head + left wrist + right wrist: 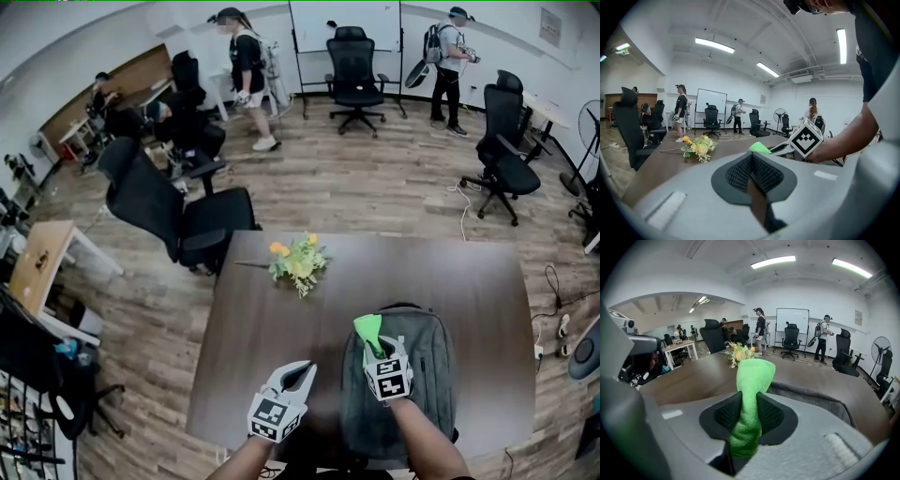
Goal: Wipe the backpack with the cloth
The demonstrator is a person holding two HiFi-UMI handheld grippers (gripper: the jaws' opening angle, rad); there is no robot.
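Observation:
A grey backpack (401,375) lies flat on the dark wooden table (272,337), near the front edge on the right. My right gripper (375,345) hovers over the backpack's upper left part, shut on a bright green cloth (368,328) that sticks out past the jaws. In the right gripper view the green cloth (750,394) is pinched between the black pads, with the backpack (811,397) just beyond. My left gripper (298,375) is to the left of the backpack over bare table, jaws closed with nothing between them (752,171).
A bunch of yellow and orange flowers (298,261) lies on the table's far left. Black office chairs (173,211) stand beyond the table. Several people (246,75) stand farther back on the wooden floor. A small desk (42,258) is at the left.

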